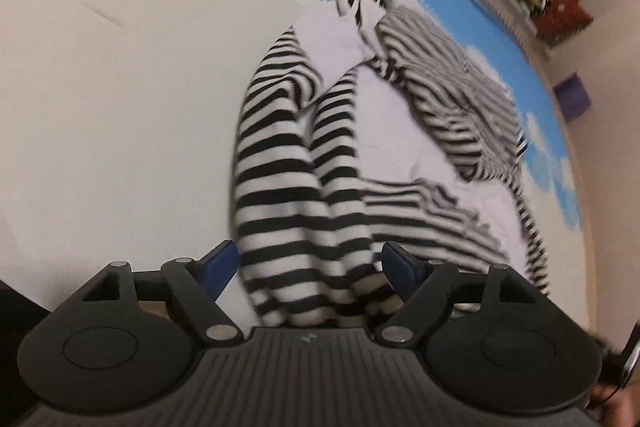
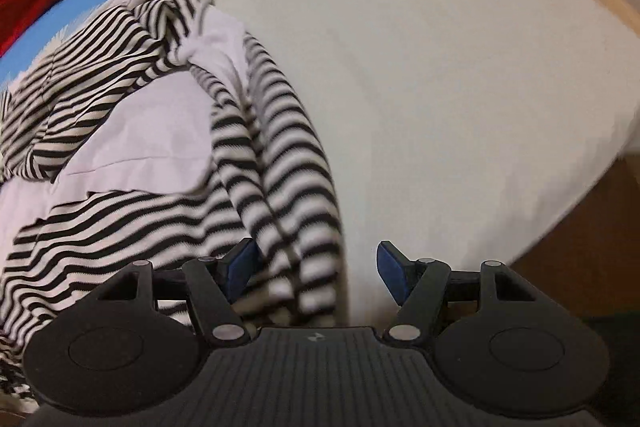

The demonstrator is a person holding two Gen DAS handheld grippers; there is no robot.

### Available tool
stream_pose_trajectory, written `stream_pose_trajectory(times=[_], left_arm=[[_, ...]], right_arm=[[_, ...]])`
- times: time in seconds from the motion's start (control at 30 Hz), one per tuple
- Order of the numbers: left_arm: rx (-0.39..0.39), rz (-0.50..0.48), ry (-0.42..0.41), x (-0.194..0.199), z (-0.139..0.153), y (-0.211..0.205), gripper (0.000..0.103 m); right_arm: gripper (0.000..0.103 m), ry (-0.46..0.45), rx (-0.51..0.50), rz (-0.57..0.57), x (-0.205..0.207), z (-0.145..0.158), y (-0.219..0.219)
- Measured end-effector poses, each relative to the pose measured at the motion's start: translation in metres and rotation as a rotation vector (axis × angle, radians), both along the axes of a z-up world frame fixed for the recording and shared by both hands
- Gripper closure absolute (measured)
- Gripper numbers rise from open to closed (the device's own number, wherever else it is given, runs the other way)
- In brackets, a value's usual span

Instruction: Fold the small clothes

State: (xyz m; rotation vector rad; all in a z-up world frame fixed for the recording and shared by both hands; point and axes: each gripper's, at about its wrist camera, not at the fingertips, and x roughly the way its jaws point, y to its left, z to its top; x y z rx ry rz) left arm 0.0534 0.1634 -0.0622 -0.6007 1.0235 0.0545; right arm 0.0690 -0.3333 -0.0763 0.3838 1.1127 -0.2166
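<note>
Left claw [image 1: 308, 261] wide, gripping nothing — stripy sleeve [image 1: 280, 167] lies between its pads. Right claw [image 2: 316, 263] wide too, sleeve loose. Stripy top [image 2: 120, 195] on bed [image 2: 440, 87], sleeves tucked in — body fold left

No readable text, label or number showed in either view. Only a small, illegible emblem marked each gripper body.

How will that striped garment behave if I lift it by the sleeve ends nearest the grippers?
The striped garment will probably hang limp: it already lies in soft folds and bunches on the bed cover. It looks like light knit, so the body should trail and drag after the sleeves. The two sleeves lie together and may lift as one.
</note>
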Motion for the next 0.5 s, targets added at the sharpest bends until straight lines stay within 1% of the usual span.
stream_pose_trajectory(times=[0.07, 0.1, 0.2, 0.27, 0.3, 0.33, 0.37, 0.4, 0.43, 0.5], left_arm=[[-0.018, 0.018, -0.007, 0.001, 0.002, -0.006, 0.020], [-0.008, 0.014, 0.001, 0.003, 0.002, -0.009, 0.020], [0.065, 0.014, 0.037, 0.007, -0.005, -0.020, 0.021], [0.085, 0.011, 0.062, 0.008, -0.011, -0.022, 0.026], [0.093, 0.012, 0.059, 0.006, -0.012, -0.021, 0.035], [0.100, 0.010, 0.055, 0.005, -0.012, -0.021, 0.048], [0.097, 0.004, 0.053, 0.003, -0.012, -0.020, 0.057], [0.087, 0.002, 0.053, 0.001, -0.012, -0.019, 0.079], [0.074, 0.003, 0.052, -0.001, -0.012, -0.018, 0.090], [0.096, 0.004, 0.032, -0.005, -0.008, -0.018, 0.094]], right_arm=[[0.035, -0.014, 0.049, -0.012, -0.007, -0.003, -0.008], [0.035, -0.018, 0.067, -0.010, -0.010, -0.006, -0.010], [0.035, -0.023, 0.107, -0.002, -0.016, -0.011, -0.012], [0.035, -0.024, 0.126, -0.001, -0.018, -0.013, -0.014], [0.035, -0.025, 0.128, 0.000, -0.018, -0.013, -0.015], [0.035, -0.028, 0.125, 0.004, -0.018, -0.013, -0.015], [0.036, -0.034, 0.123, 0.012, -0.018, -0.012, -0.014], [0.036, -0.039, 0.119, 0.023, -0.017, -0.012, -0.012], [0.037, -0.044, 0.117, 0.033, -0.016, -0.012, -0.010], [0.059, -0.058, 0.134, 0.050, -0.016, -0.012, -0.008]])
